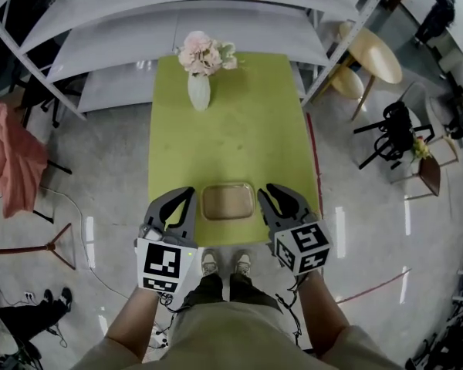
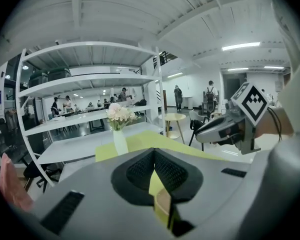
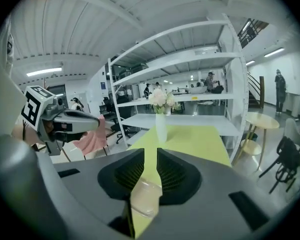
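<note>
Left gripper (image 1: 187,199): my fingers are clenched, tips meeting, with only a wedge of gap lower down. Nothing is held; the left gripper view shows just table and tray edge through that wedge. Right gripper (image 1: 268,195): fingers nearly together with a thin slit between the pads, nothing in it and nothing gripped; green table and a bit of tray show through.

Both grippers sit at the near edge of the table, with the tray (image 1: 228,201) between them. It is at 3 o'clock from my left gripper and 9 o'clock from my right, just beside each. I can't tell whether either touches it.

The tray is tan, shallow, with rounded corners, flat on the table and has nothing in it. A white vase (image 1: 199,91) stands upright at 12 o'clock, at the far end of the table and well apart from the tray, holding pale pink flowers (image 1: 204,52).

The surface is a long yellow-green table (image 1: 239,137). My shoes (image 1: 224,264) are at 6 o'clock, under the near edge.

White metal shelves (image 1: 139,37) run beyond the far end, from 10 to 1 o'clock. There is a pink cloth (image 1: 11,160) at 9 o'clock, a round wooden table (image 1: 374,52) at 2 o'clock, and a glossy grey floor (image 1: 363,206).
</note>
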Action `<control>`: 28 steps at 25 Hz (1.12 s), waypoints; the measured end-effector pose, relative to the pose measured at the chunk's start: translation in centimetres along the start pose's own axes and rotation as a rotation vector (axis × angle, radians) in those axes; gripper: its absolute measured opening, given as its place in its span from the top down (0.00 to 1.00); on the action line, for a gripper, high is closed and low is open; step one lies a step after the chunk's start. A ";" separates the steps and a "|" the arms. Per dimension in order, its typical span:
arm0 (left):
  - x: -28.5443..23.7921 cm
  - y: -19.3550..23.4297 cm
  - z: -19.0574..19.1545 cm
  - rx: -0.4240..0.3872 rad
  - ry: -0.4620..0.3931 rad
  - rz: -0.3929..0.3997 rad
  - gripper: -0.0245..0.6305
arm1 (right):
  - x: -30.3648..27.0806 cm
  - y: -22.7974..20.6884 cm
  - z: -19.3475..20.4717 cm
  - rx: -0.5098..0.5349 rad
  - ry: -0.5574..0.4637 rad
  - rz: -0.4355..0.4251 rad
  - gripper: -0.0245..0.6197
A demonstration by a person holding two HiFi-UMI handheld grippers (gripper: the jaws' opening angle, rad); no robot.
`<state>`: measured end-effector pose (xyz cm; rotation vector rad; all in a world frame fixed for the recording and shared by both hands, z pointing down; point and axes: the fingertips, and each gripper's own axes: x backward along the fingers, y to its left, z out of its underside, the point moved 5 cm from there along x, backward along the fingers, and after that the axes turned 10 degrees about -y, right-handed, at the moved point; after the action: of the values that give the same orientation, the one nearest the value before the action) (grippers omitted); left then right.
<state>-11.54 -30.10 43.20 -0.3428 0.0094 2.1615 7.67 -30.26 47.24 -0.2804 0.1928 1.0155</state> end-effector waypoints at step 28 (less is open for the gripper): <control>-3.4 -1.6 14.3 0.108 0.302 0.068 0.95 | -5.9 -4.2 18.2 -0.167 0.386 0.062 0.84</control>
<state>-11.87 -29.95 58.02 -0.6095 0.3112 2.1469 8.71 -31.32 66.81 -0.6264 0.4688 1.0334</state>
